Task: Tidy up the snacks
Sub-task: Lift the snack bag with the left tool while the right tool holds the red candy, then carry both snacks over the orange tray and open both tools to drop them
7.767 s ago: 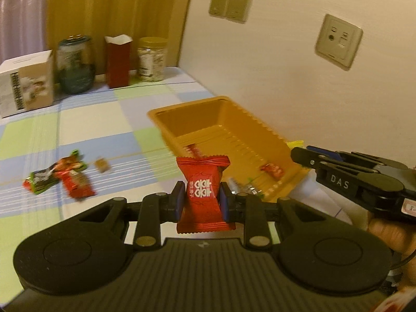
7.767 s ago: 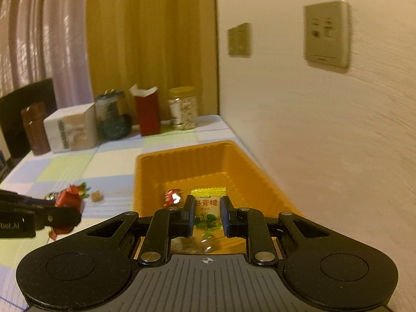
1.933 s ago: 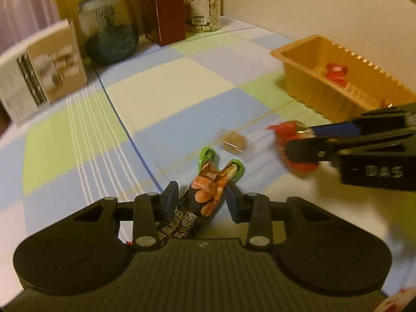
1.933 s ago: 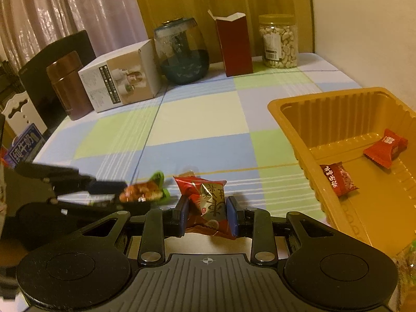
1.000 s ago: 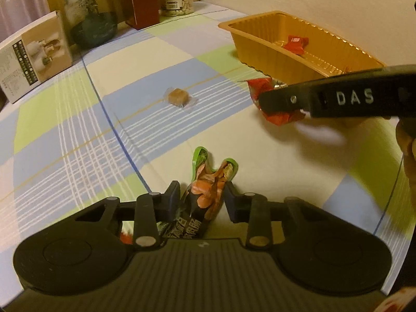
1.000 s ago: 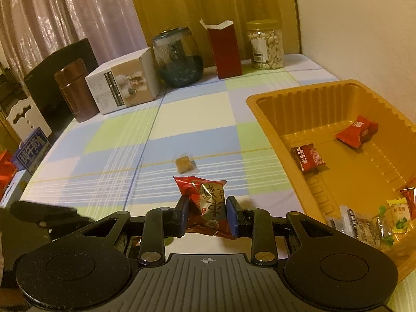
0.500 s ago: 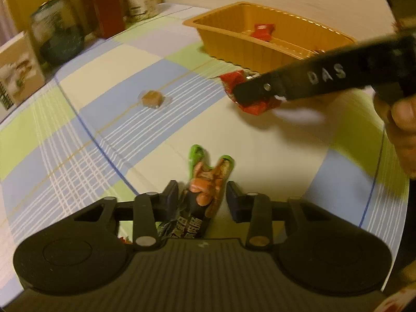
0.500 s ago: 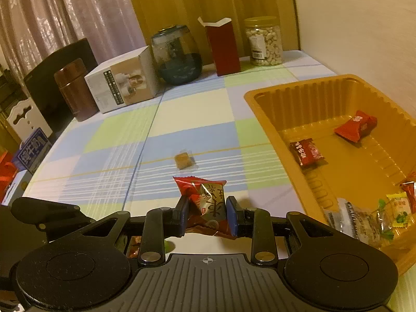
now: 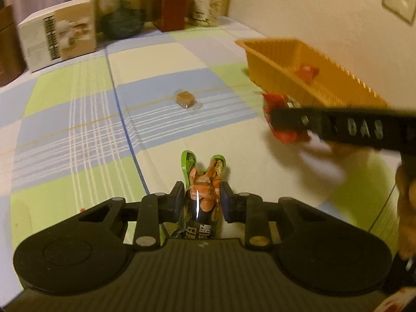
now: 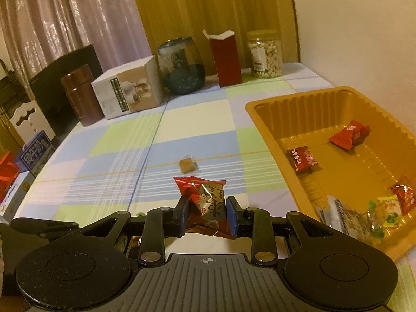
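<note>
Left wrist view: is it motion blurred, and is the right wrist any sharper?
Left wrist view: smeared, worst on the orange tray and right gripper; glare streak on the held sausage pack. Right wrist view: much sharper, fisheye-bent edges, warm dim light.

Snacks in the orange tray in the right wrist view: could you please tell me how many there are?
5 visible in the orange tray: red packet far, dark red packet mid-left, red one right, yellow candy and silvery packet near. Others may be hidden.

Dim warm yellowish indoor light, fisheye-bent edges, motion blur in left view.
</note>
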{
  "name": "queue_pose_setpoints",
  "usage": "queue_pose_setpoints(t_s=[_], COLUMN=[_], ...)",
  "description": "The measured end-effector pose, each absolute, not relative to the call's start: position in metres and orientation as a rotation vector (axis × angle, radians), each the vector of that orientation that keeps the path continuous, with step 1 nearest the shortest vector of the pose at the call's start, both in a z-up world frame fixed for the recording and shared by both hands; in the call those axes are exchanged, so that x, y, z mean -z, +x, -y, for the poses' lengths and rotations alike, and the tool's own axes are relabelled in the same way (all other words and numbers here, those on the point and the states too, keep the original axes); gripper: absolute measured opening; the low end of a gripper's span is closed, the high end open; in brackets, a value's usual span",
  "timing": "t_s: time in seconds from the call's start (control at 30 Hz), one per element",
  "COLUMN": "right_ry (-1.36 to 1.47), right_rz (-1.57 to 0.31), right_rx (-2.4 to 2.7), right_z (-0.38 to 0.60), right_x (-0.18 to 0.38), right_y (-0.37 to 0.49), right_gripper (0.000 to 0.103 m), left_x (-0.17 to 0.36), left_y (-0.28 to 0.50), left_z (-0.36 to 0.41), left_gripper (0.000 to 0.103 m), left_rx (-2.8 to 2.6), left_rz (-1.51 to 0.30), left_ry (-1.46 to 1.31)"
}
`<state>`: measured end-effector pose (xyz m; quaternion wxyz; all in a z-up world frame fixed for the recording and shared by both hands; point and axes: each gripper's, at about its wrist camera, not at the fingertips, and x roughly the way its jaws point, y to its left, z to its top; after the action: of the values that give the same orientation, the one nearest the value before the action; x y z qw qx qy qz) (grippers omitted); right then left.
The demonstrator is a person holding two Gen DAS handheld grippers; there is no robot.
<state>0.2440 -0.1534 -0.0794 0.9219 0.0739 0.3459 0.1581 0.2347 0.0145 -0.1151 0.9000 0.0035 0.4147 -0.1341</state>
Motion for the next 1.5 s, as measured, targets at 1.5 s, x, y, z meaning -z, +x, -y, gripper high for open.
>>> queue_pose_setpoints(t_s=[1.5], right_ry=[0.199], right_rz=[-0.588], right_rx=[-0.168], right_z=[0.232], right_x=[-0.023], right_y=[0.149], right_gripper=[0.031], left_x=[-0.021], left_y=[0.162], left_z=[0.04], left_gripper=[0.026], left_rx=[0.179], left_rz=[-0.703], left_ry=[-0.163])
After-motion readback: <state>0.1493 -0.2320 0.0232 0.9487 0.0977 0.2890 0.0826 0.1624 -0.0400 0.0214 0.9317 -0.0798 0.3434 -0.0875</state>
